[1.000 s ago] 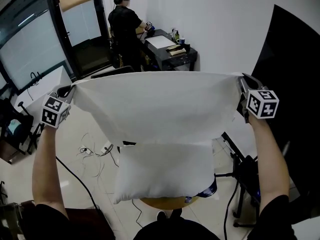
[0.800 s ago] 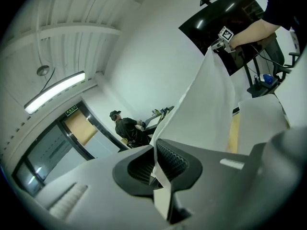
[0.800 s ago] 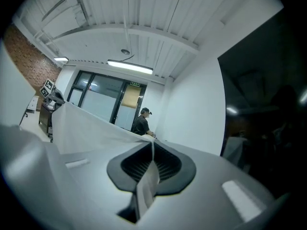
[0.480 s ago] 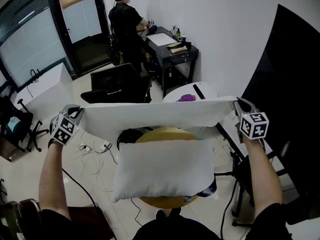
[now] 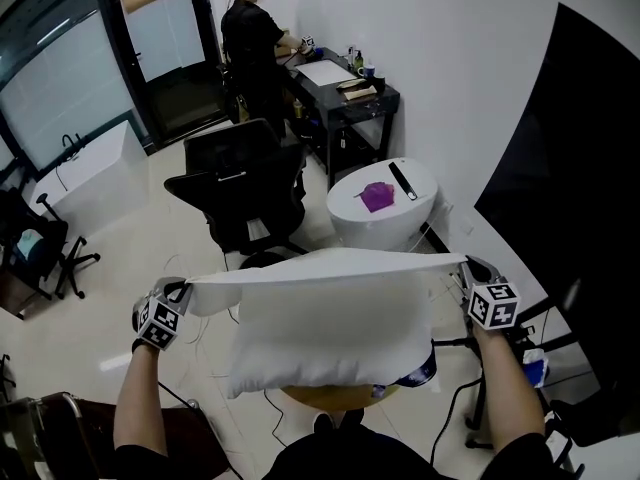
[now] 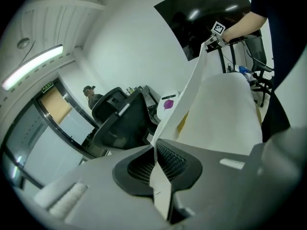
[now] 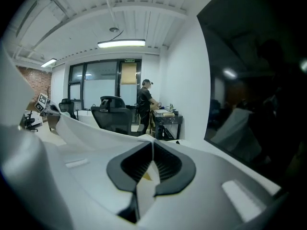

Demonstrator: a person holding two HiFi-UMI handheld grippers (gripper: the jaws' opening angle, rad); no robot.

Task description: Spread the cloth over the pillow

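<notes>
A white pillow (image 5: 330, 333) lies on a small round wooden table (image 5: 325, 404) right in front of me. A white cloth (image 5: 320, 265) is stretched flat between my two grippers just over the pillow's far edge. My left gripper (image 5: 183, 290) is shut on the cloth's left corner (image 6: 158, 169). My right gripper (image 5: 463, 266) is shut on its right corner (image 7: 146, 176). In the left gripper view the cloth (image 6: 189, 87) runs away along the pillow (image 6: 225, 114) to the right gripper (image 6: 211, 40).
A black office chair (image 5: 240, 183) and a white round table (image 5: 385, 203) with a purple thing (image 5: 377, 195) stand beyond the pillow. A person (image 5: 250, 48) works at a dark desk (image 5: 345, 88) at the back. A black panel (image 5: 570, 198) and stand legs (image 5: 480, 368) are on the right.
Both grippers have come down and toward me with the cloth. It hung high as a curtain over the pillow; now it is pulled flat at the pillow's level.
</notes>
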